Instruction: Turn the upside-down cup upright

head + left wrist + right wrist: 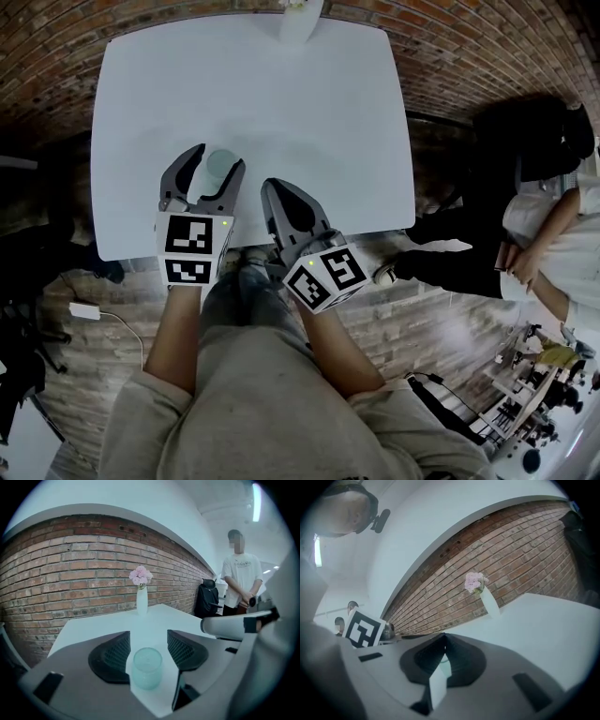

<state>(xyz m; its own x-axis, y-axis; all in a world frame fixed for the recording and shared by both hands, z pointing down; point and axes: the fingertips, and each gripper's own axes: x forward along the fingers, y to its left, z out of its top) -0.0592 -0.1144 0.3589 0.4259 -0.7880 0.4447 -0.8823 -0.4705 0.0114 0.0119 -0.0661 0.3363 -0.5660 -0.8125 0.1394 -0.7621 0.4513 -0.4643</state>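
Note:
A pale teal see-through cup (219, 169) stands on the white table (281, 103) near its front edge. My left gripper (217, 157) is open with one jaw on each side of the cup. In the left gripper view the cup (147, 668) sits low between the dark ribbed pads (112, 657), apart from both. Its top shows as a pale round disc, and I cannot tell whether that is the mouth or the base. My right gripper (273, 186) is shut and empty, just right of the left one over the table's front edge. Its jaws (444, 636) meet at the tips.
A white vase with pink flowers (302, 19) stands at the table's far edge, in front of a brick wall (70, 573). A person (553, 225) stands off the table's right side, beside a black bag or chair (207, 597). My own legs are below the front edge.

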